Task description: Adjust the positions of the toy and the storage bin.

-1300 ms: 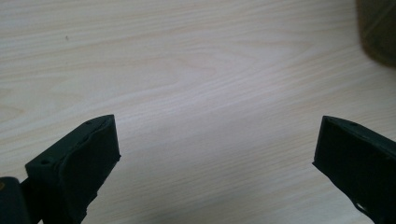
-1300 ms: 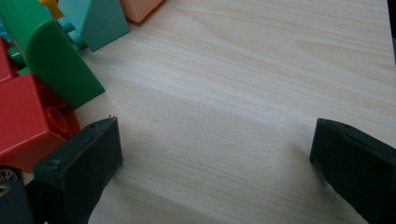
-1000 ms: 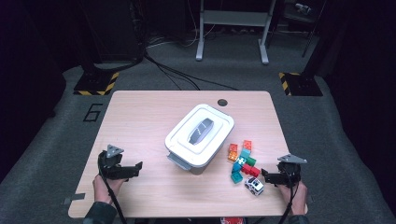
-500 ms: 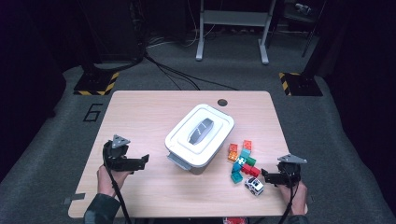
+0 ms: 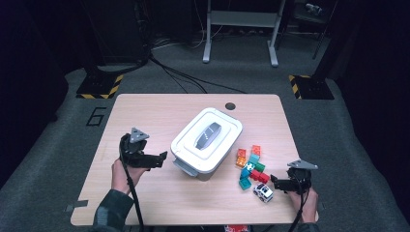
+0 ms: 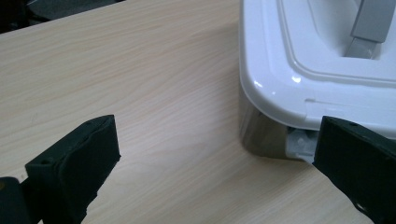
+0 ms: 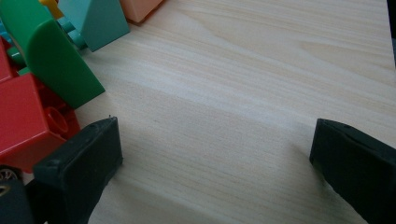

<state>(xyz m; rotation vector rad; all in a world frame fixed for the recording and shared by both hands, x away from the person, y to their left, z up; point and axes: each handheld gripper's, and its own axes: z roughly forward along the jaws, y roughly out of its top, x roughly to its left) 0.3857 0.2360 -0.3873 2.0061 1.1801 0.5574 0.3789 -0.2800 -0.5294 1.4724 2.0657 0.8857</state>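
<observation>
Left claw (image 6: 215,154) (jaws wide) near white lidded bin (image 5: 207,140).

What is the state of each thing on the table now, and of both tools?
Box: lid on, closed.
Blocks: loose heap beside the box.
Toy car: upright on the table.
Left tool: open, empty, near the box corner.
Right tool: open, empty, beside the blocks.
</observation>
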